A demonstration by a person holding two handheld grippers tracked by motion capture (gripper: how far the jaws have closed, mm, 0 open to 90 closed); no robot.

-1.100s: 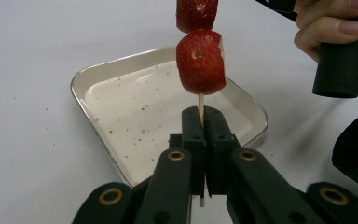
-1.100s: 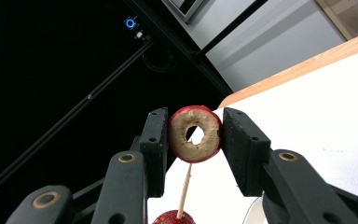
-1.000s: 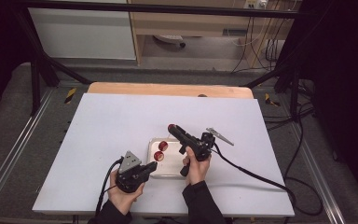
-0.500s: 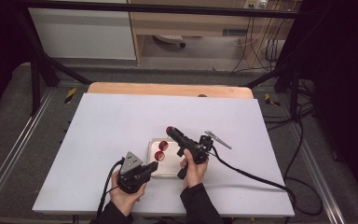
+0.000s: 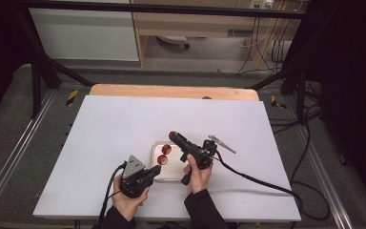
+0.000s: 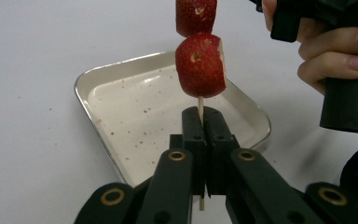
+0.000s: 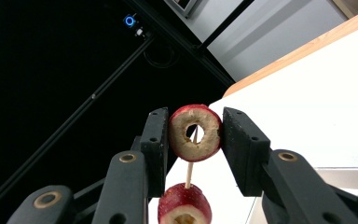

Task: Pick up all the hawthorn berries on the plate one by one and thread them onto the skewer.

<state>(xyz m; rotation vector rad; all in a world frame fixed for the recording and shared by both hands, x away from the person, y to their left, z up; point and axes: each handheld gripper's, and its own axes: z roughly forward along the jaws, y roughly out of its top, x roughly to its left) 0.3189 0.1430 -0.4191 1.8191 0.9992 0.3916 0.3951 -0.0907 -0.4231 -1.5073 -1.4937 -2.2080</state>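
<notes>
My left gripper [image 6: 204,122] is shut on the lower end of a thin wooden skewer [image 6: 200,104] that stands upright over a small metal tray [image 6: 103,76]. Two red strawberry pieces [image 6: 200,65] are threaded on it. My right gripper [image 7: 196,131] is shut on a red-skinned ring slice [image 7: 182,137] with a hollow middle, and the skewer tip [image 7: 194,136] shows inside that hole. In the high view the left gripper [image 5: 155,170] sits at the tray's [image 5: 171,178] near-left corner, and the right gripper [image 5: 175,137] reaches over its far side with the ring slice [image 5: 172,134].
The tray lies near the front middle of a white table top [image 5: 124,129], and a wooden strip [image 5: 171,91] runs along the far edge. The right gripper's cable [image 5: 262,181] trails off to the right. Black frame posts [image 5: 38,71] stand beyond the table's corners.
The right gripper with the ring slice has sunk slightly toward the skewer. The left gripper has hardly moved.
</notes>
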